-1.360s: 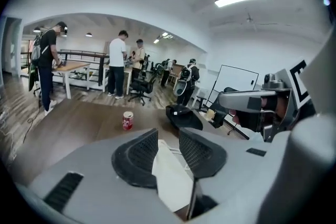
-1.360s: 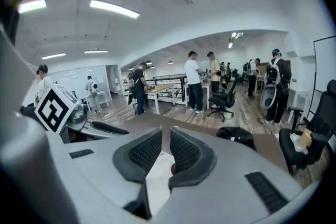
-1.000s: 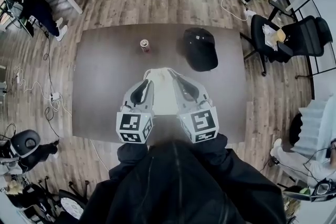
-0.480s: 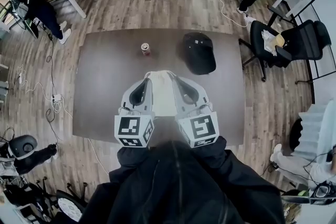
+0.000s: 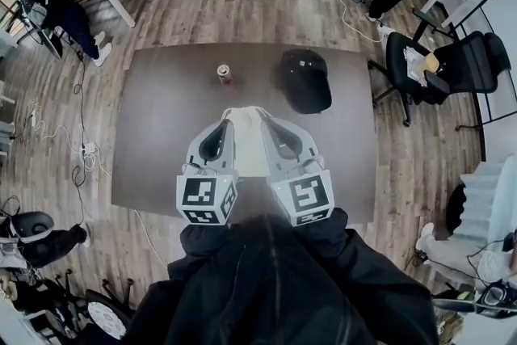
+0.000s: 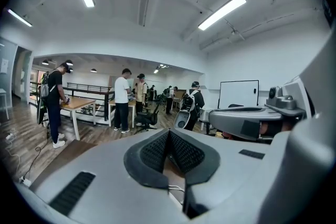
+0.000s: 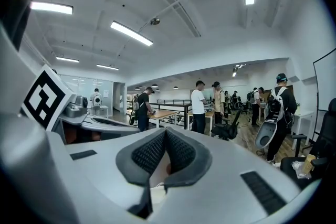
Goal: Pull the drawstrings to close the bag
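A cream drawstring bag (image 5: 246,148) lies on the dark table (image 5: 153,133), its gathered mouth pointing away from me. My left gripper (image 5: 227,122) and right gripper (image 5: 266,122) flank the bag's top, their tips close together at its mouth. In the left gripper view the jaws (image 6: 169,136) are shut, with a thin white drawstring (image 6: 178,188) running out beneath them. The right gripper view shows the same: the jaws (image 7: 166,134) are shut and a white cord (image 7: 158,184) trails under the pads. The bag's lower part is hidden by the grippers.
A red drink can (image 5: 224,74) stands beyond the bag and a black cap (image 5: 305,81) lies at the back right of the table. Office chairs (image 5: 452,61) stand to the right. A person (image 5: 48,0) sits at a desk far left.
Both grippers stay at the bag's mouth, almost where they were. The bag's top looks a little more gathered between the tips. The view has shifted slightly.
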Motion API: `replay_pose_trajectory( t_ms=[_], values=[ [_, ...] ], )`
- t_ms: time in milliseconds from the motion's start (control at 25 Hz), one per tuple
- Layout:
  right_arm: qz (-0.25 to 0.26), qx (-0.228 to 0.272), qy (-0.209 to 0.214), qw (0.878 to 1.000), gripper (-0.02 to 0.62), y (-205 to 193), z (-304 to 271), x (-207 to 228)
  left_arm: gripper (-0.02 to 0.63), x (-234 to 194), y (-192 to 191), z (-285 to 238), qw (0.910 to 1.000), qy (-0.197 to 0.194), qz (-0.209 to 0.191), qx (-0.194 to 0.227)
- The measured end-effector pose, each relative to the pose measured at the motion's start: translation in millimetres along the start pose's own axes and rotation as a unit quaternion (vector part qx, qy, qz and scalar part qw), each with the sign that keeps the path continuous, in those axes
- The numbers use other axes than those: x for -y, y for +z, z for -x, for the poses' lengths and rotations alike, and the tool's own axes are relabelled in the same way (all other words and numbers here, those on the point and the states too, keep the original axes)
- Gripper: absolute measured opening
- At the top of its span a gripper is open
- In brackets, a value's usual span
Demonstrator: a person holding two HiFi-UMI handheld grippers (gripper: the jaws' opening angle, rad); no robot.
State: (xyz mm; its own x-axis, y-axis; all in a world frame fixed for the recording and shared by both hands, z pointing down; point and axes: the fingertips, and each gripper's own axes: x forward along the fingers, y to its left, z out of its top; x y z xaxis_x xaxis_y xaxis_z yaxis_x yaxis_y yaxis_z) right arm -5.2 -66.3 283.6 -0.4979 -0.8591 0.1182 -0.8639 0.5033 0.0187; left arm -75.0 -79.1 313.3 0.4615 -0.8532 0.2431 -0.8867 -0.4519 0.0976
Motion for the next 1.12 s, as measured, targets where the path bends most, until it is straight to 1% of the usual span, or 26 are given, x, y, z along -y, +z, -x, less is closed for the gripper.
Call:
replay_pose_trajectory(
  t_ms=[200, 360, 680, 1120],
  values=[
    [-0.002, -0.001, 0.003, 1.000, 0.021, 0, 1, 3, 0.032, 3, -2, -2, 1.0000, 0.002, -0.002, -0.004],
    [-0.004, 0.007, 0.005, 1.000, 0.021, 0, 1, 3, 0.032, 5, -3, -2, 1.0000, 0.002, -0.004, -0.006],
    [-0.004, -0.004, 0.009, 1.000, 0.021, -4, 7, 8, 0.032, 16, -4, -4, 0.9999, 0.002, -0.006, -0.009],
    [-0.005, -0.006, 0.013, 1.000, 0.021, -7, 9, 19, 0.032, 27, -4, -13, 0.9999, 0.002, -0.009, -0.013]
  ],
)
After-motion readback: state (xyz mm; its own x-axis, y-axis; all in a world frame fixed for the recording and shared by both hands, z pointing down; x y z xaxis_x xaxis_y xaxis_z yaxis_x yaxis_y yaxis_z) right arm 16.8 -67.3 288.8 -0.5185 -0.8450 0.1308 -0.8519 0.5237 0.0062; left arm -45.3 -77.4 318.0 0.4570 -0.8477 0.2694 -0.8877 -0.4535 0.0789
